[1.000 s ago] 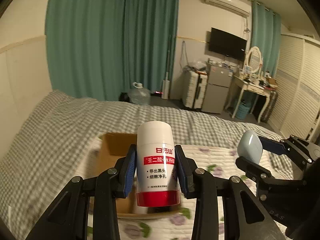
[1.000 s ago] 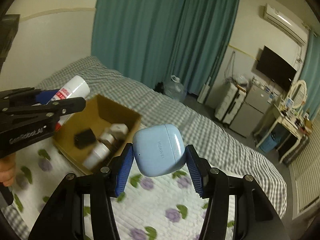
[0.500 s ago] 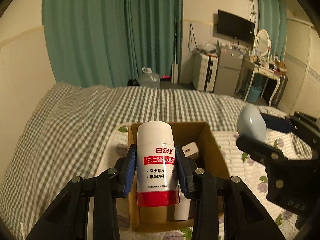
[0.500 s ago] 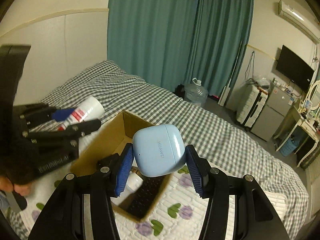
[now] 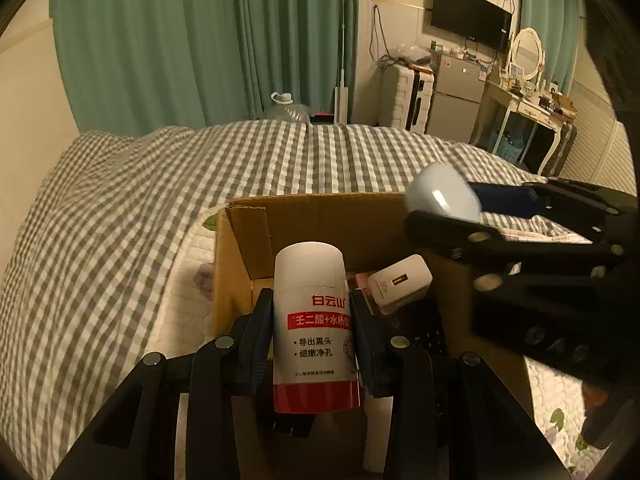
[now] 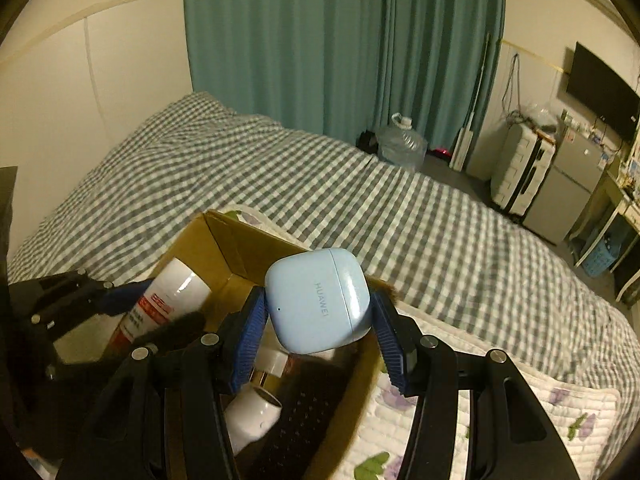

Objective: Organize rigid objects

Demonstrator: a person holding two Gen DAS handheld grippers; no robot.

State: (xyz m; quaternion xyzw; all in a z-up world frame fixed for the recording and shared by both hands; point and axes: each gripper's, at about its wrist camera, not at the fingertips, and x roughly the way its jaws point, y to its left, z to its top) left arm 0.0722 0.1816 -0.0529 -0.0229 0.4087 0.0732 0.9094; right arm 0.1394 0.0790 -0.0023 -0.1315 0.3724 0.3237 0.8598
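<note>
My left gripper (image 5: pixel 312 340) is shut on a white bottle with a red band and red label (image 5: pixel 314 328), held upright over the open cardboard box (image 5: pixel 248 240). The bottle also shows in the right wrist view (image 6: pixel 160 308). My right gripper (image 6: pixel 318 320) is shut on a light blue earbuds case (image 6: pixel 320 300), also above the box (image 6: pixel 240 248). The case shows at the right in the left wrist view (image 5: pixel 440 196). Inside the box lie a white charger (image 5: pixel 400 284), a white tube (image 6: pixel 256 416) and a black remote (image 6: pixel 300 428).
The box sits on a white quilt with purple flowers (image 6: pixel 520 400) over a grey checked bedspread (image 5: pixel 120 220). Green curtains (image 6: pixel 320 40), a water jug (image 6: pixel 400 144), a suitcase (image 6: pixel 516 176) and a small fridge (image 5: pixel 456 104) stand beyond the bed.
Both grippers have moved in and down over the box with their objects still held. The box now lies right under them and its contents show closer.
</note>
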